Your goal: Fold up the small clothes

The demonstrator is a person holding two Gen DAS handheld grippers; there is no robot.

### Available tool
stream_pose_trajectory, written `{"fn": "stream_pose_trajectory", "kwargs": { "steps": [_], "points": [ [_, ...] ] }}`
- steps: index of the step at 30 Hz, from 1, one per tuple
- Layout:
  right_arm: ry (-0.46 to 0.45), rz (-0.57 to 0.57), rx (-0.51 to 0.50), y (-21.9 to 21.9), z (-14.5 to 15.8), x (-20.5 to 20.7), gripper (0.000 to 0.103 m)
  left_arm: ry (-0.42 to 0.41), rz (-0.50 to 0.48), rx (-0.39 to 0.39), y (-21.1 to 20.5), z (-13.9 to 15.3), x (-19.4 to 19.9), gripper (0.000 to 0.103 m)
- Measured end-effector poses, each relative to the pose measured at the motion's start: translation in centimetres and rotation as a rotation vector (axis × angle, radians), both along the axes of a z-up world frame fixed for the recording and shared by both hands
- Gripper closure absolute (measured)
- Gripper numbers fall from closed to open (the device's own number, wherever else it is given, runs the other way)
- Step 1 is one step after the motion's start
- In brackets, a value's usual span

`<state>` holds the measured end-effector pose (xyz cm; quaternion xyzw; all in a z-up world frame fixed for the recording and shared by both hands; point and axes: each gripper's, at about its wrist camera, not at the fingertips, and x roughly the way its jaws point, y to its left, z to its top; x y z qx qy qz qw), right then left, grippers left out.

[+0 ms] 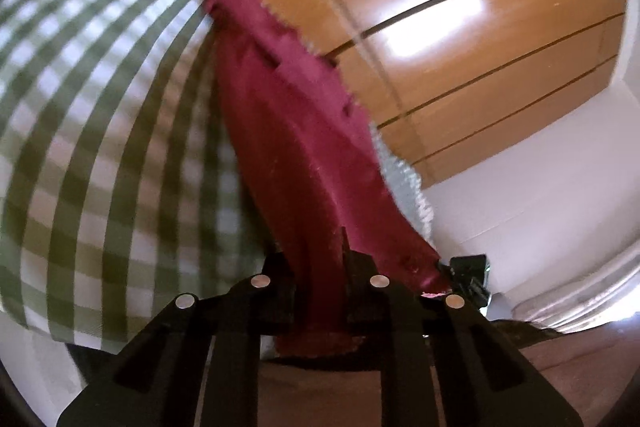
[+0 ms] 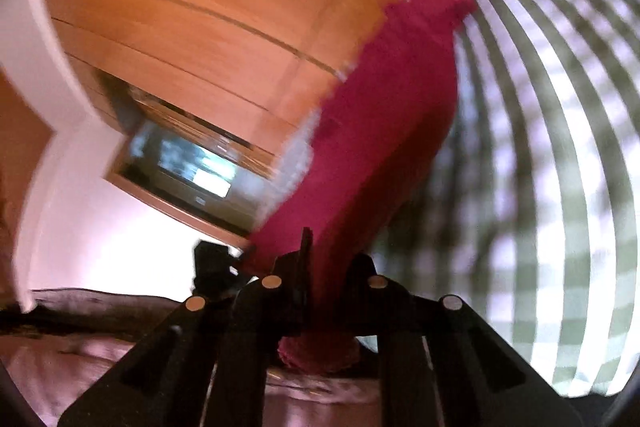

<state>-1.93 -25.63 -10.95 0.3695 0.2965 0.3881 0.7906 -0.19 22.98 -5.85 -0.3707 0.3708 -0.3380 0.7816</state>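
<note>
The left gripper [image 1: 320, 267] is clamped on an edge of a dark red, soft woven garment [image 1: 296, 131], and the right gripper [image 2: 320, 275] pinches the same cloth [image 2: 380, 115] at another spot, fabric bunched between each pair of black fingers. From there the garment runs away to the far side, draped over a green-and-white checked cloth [image 1: 100, 115] that spreads beside it. Beyond stand glossy orange-brown wooden cupboard doors [image 1: 460, 7]. Judging by the two grips, a fold is being started; next, both held edges should travel together across the garment and be laid down evenly.
</note>
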Motion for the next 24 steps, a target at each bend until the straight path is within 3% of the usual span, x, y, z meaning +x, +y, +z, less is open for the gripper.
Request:
{"fn": "stream_pose_trajectory", "kwargs": {
  "steps": [9,18,24],
  "points": [
    [-0.164,0.063,0.123,-0.3,3.9,-1.5,0.093,-0.099,-0.012,-0.153,0.0,3.7,-1.4,0.089],
    [-0.373,0.153,0.214,-1.3,8.8,-5.2,0.093,-0.229,-0.060,-0.418,1.6,8.8,-3.9,0.089],
    [-0.485,0.265,0.281,-1.3,10.8,-8.9,0.091,-0.283,-0.125,-0.497,2.2,11.6,-5.5,0.089]
  ]
}}
